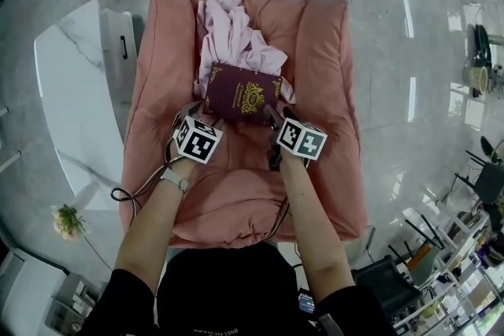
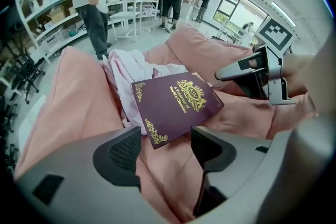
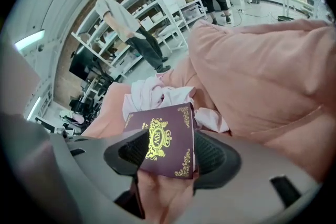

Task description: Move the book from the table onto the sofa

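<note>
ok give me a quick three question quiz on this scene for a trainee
1. True or false: the maroon gold-crested book lies on the pink fabric sofa.
2. Which gripper has a corner of the book between its open fingers? A left, B right, C neither.
3. What crumpled thing lies under the book's far edge?

Key:
1. True.
2. B, the right gripper.
3. The pale pink cloth.
</note>
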`<state>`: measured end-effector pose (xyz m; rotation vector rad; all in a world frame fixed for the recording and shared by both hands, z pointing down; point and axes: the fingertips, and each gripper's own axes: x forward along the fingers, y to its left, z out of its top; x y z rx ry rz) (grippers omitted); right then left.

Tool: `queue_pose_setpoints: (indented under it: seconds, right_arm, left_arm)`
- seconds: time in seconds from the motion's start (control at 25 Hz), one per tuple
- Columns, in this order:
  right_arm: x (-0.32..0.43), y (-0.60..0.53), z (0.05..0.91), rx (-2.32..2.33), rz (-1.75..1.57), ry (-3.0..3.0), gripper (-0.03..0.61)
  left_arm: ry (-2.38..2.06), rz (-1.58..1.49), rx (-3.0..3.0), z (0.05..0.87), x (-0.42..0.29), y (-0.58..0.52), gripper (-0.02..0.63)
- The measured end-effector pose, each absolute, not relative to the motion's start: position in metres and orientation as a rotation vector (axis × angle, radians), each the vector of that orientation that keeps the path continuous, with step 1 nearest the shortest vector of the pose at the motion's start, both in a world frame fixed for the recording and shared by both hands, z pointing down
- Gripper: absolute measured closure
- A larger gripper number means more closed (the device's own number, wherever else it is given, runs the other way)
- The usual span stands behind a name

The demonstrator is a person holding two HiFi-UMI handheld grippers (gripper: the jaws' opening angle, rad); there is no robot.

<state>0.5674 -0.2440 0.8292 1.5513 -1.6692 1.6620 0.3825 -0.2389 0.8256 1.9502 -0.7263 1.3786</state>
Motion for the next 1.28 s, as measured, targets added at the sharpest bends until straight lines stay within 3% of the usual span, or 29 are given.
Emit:
queue_pose_setpoints:
  seconds: [0.64,0.8,1.0,1.28]
  right_arm:
    - [0.533,-0.262,0.678,1.602,1.486,-1.924,0.316]
    - [0.513,-0.250,0.638,1.610,1.435,-1.990,0.323]
    - [0.483,-0.230,0.581,1.620,1.327,-2.091,0.398]
    - [0.426,-0.204,0.502,1.610,1.146,-2.264,0.523]
  left_arm:
    - [-0.875,1.081,2.167,0.679,0.354,-0.240,0.330]
    - [-0.943,0.982,2.235,0.635,0.334,-0.234,0.457]
    - [-1.024,0.839,2.305,0.575,0.307,-0.222,0.567]
    - [-1.079,0.575,2.392,0.488,0.260,-0.194,0.599]
